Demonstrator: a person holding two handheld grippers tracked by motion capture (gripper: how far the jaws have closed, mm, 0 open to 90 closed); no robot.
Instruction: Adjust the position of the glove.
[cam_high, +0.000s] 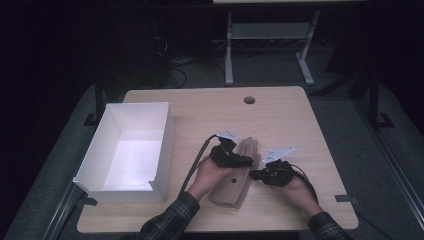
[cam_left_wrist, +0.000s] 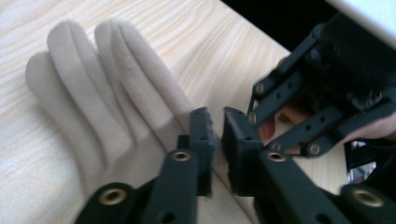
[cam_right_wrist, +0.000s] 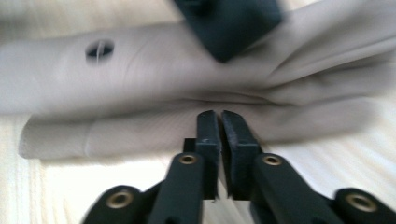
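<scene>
We see beige gloves (cam_high: 239, 172) lying on the bench (cam_high: 280, 120), right of a white box (cam_high: 131, 150). The left hand-held gripper (cam_left_wrist: 215, 140) hovers over them, jaws slightly parted. The right hand-held gripper (cam_right_wrist: 219, 135) looks nearly clenched at the gloves' edge, possibly pinching fabric; blur prevents certainty.

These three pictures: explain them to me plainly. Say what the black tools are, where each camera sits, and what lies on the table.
A person sits at a wooden table holding a hand-operated pair of black tongs in each hand: the left tongs and the right tongs. The high view looks down from above. The other two come from cameras riding on the tongs, looking along their jaws. A pair of beige gloves lies stacked between the hands, beside an open white box. Both tongs are at the gloves. The left jaws stand slightly apart, the right nearly closed; neither plainly grips fabric.
</scene>
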